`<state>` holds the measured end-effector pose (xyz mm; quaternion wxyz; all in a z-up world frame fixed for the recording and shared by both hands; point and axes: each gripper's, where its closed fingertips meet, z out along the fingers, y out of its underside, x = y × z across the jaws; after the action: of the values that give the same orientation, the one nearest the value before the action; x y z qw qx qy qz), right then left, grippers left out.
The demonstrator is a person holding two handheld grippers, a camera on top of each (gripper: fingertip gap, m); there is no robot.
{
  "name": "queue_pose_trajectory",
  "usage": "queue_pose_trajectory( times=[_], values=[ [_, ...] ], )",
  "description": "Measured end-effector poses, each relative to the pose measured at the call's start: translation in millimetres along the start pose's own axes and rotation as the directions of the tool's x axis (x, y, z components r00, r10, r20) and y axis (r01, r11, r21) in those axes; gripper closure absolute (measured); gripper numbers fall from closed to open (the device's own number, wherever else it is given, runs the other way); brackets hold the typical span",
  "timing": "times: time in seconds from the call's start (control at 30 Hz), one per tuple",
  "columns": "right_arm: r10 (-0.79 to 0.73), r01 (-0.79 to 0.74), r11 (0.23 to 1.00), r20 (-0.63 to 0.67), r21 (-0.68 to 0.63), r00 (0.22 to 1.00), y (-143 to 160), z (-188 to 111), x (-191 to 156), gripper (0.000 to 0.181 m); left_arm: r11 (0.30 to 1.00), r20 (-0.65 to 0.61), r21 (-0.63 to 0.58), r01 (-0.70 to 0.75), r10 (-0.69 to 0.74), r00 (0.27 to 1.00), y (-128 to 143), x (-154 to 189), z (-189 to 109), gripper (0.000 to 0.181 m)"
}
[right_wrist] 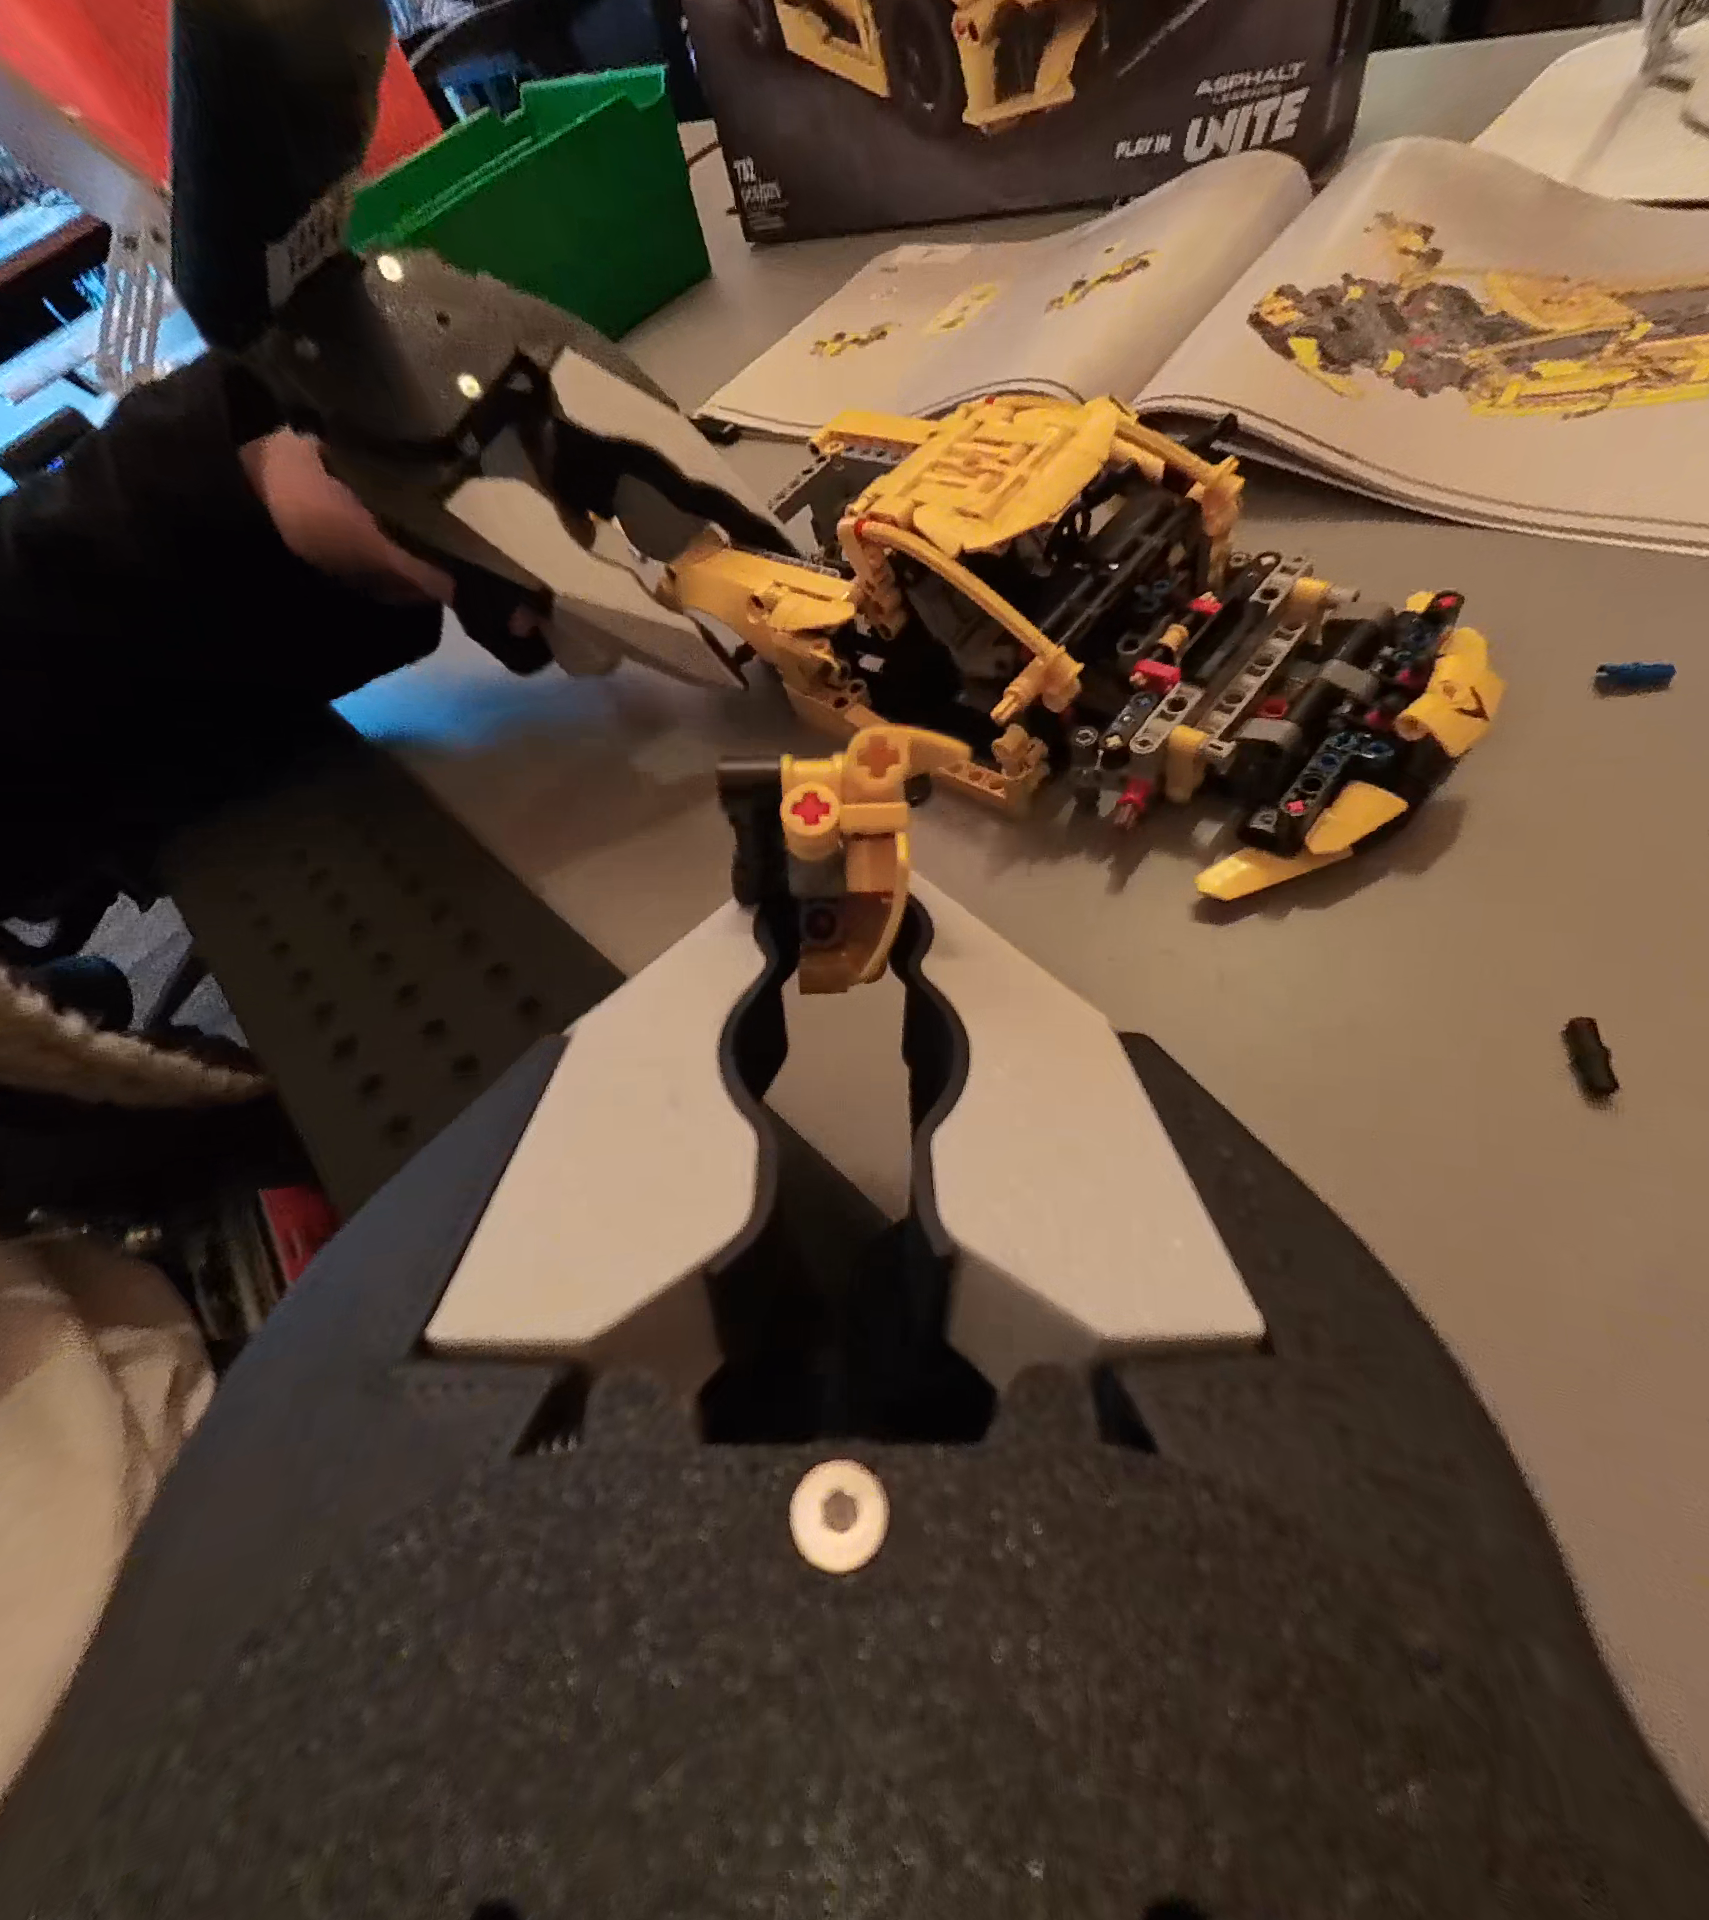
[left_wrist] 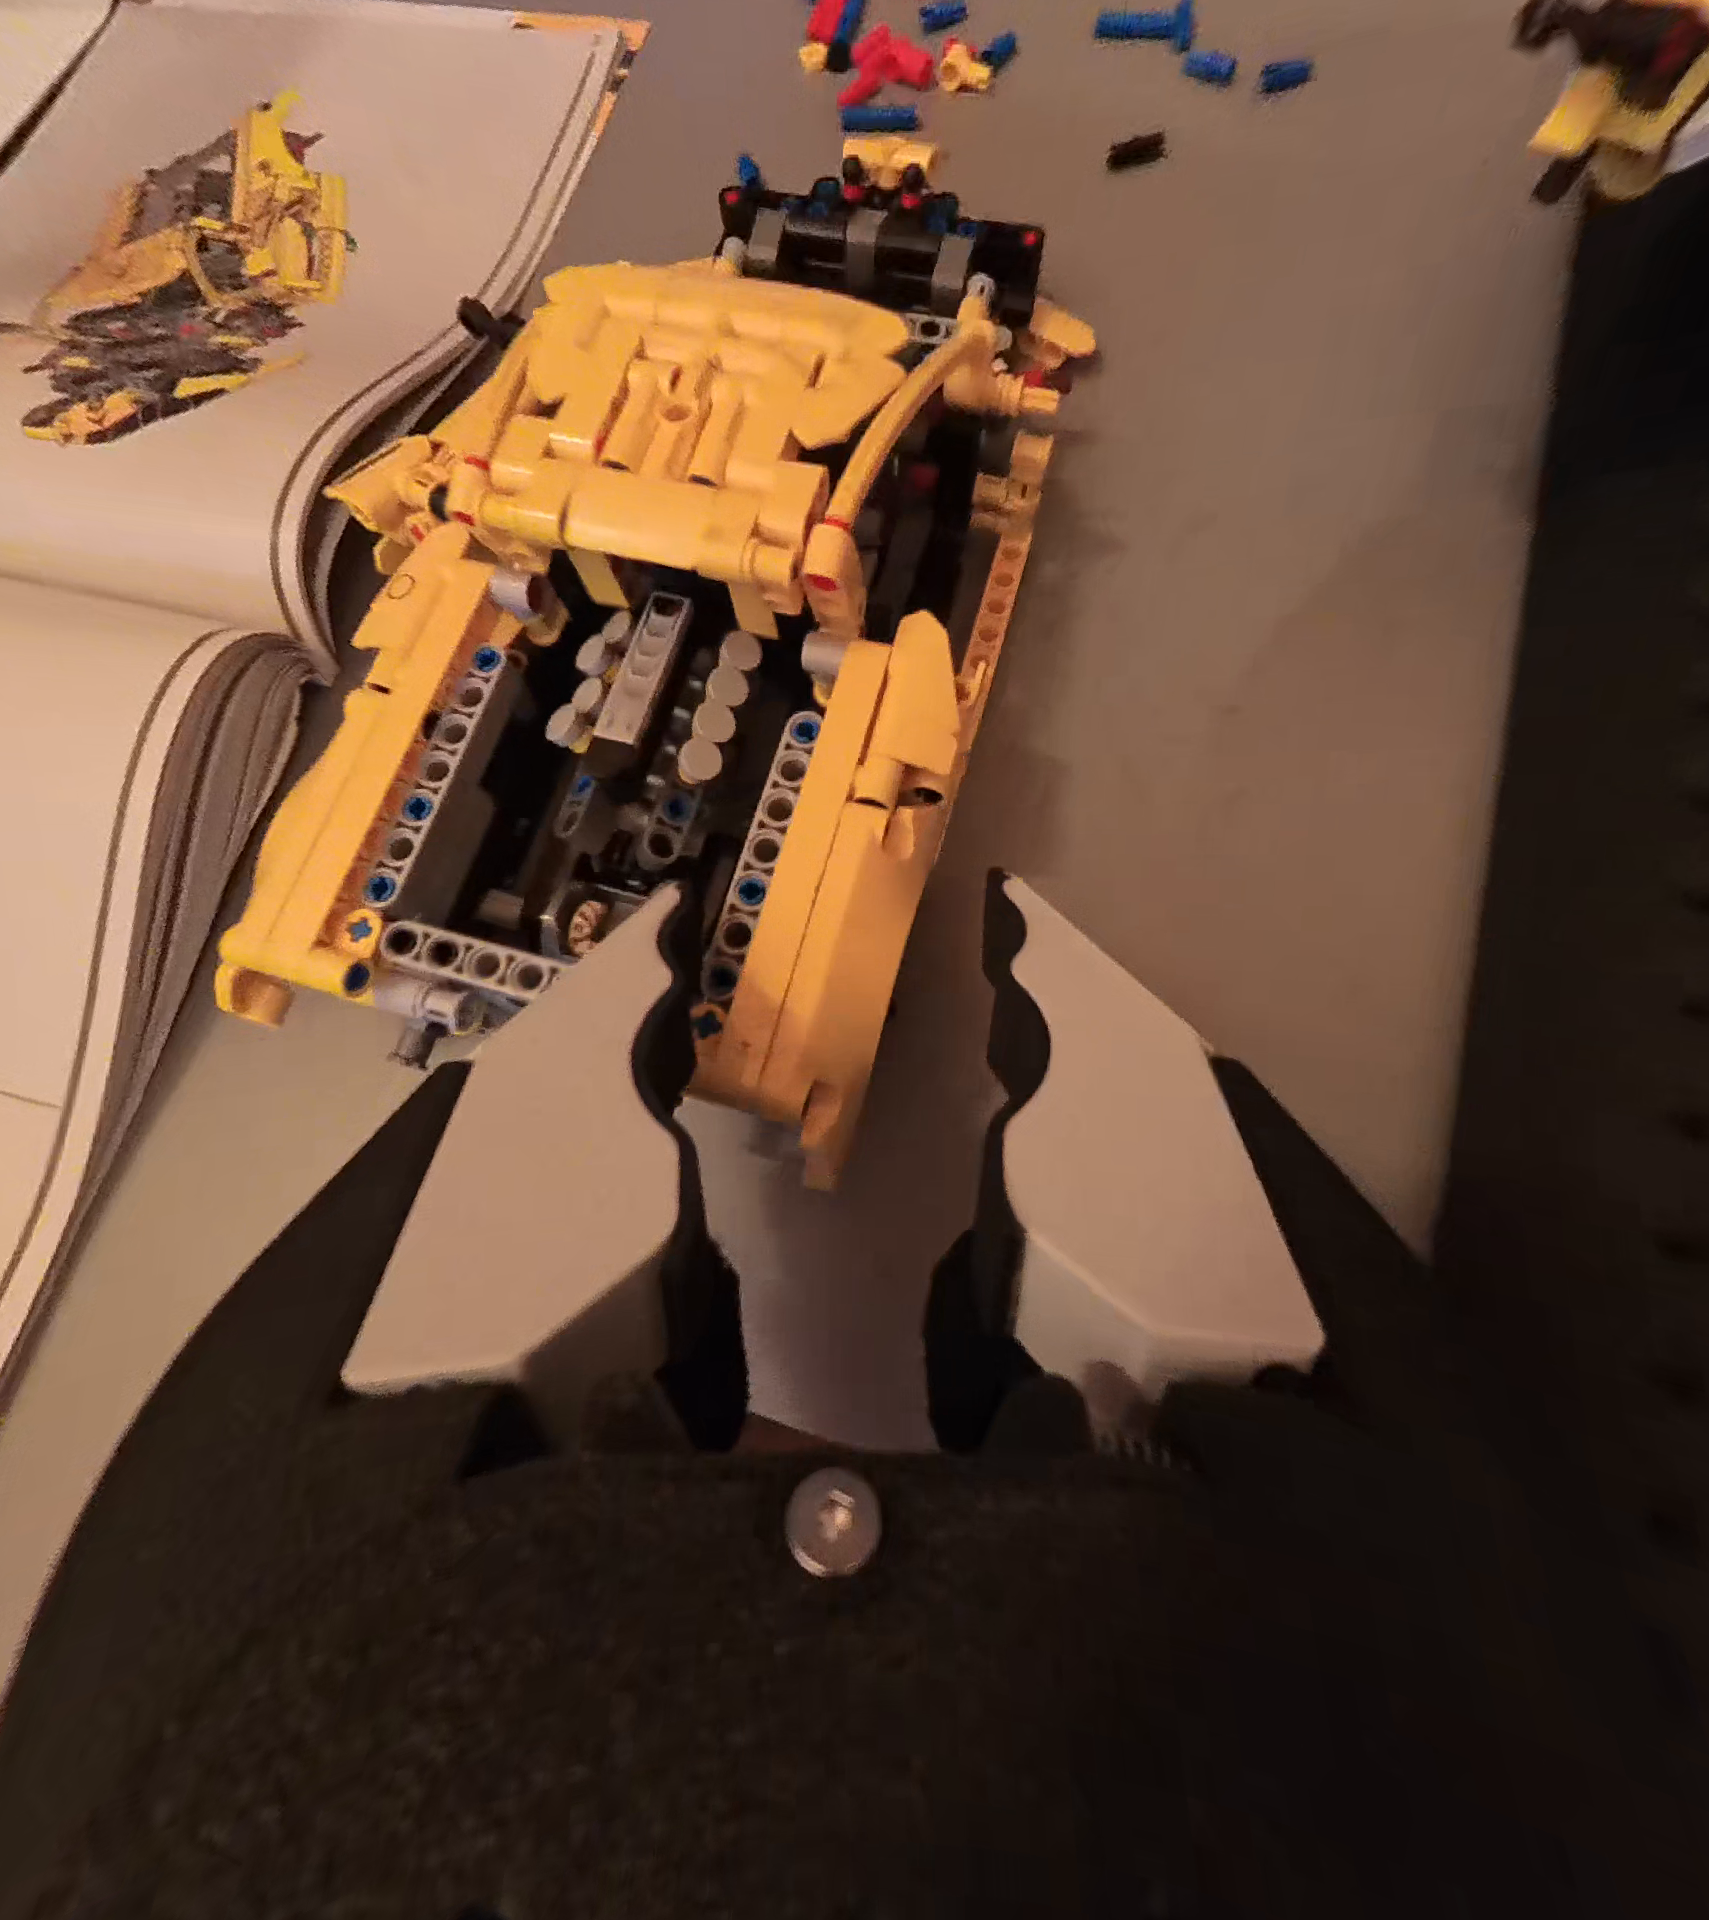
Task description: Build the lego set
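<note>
Half-built yellow lego car point(right_wrist: 1120, 644) on table, small yellow subassembly point(right_wrist: 845, 842) upright

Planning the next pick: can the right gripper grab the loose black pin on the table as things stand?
Probably not yet. The path to the black pin looks free, nothing near it on the table, but the right gripper is shut on a small yellow sub-assembly, so its jaws are occupied.

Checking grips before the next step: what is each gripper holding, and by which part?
The right gripper pinches a small yellow sub-assembly by its lower end. The left gripper straddles the yellow car's rear fender, jaws open, not clamped.
</note>
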<state>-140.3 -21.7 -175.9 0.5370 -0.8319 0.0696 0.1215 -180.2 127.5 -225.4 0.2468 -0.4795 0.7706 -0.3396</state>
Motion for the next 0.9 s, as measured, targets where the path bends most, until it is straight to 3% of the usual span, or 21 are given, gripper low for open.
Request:
queue_pose_trajectory(
  times=[0.17,0.3,0.4,0.5,0.6,0.67,0.73,0.8,0.9],
  values=[
    [0.003,0.002,0.999,-0.084,0.054,0.996,-4.1,-8.2,17.1,0.167,0.999,-0.071,-0.012,0.046,-0.046,0.996,-11.0,34.7,6.4,0.142],
    [-0.007,0.019,0.994,-0.114,0.107,0.993,-14.2,-17.5,39.8,0.167,0.998,-0.112,0.011,0.055,-0.053,0.992,-29.8,83.4,23.3,0.139],
    [-0.006,0.025,0.987,-0.121,0.158,0.993,-32.6,-32.4,64.5,0.167,0.997,-0.138,0.014,0.07,-0.067,0.988,-46.1,110.0,33.4,0.127],
    [0.073,-0.079,0.981,0.041,0.178,0.996,-40.8,-33.2,83.7,0.167,0.981,-0.158,0.096,0.167,-0.151,0.976,-71.1,104.9,20.7,0.128],
    [0.177,-0.18,0.983,0.087,0.032,0.98,-18.5,-24.2,108.4,0.166,0.966,-0.096,0.128,0.226,-0.215,0.972,-85.2,68.4,5.3,0.128],
    [0.187,-0.188,0.982,0.101,0.0,0.977,-13.0,-23.2,111.6,0.166,0.989,-0.034,0.08,0.121,-0.118,0.992,-87.1,49.2,6.2,0.127],
    [0.162,-0.165,0.986,0.097,0.023,0.982,-14.6,-25.5,110.2,0.166,0.995,-0.015,-0.009,-0.104,0.104,0.995,-86.9,40.7,14.7,0.121],
    [0.149,-0.155,0.986,0.094,0.057,0.984,-17.8,-29.7,106.9,0.167,0.944,-0.088,-0.073,-0.321,0.315,0.945,-88.2,43.0,22.5,0.119],
    [0.149,-0.159,0.98,0.095,0.115,0.984,-23.6,-37.6,103.1,0.167,0.873,-0.225,-0.138,-0.468,0.433,0.873,-97.1,37.3,35.6,0.114]
  ],
)
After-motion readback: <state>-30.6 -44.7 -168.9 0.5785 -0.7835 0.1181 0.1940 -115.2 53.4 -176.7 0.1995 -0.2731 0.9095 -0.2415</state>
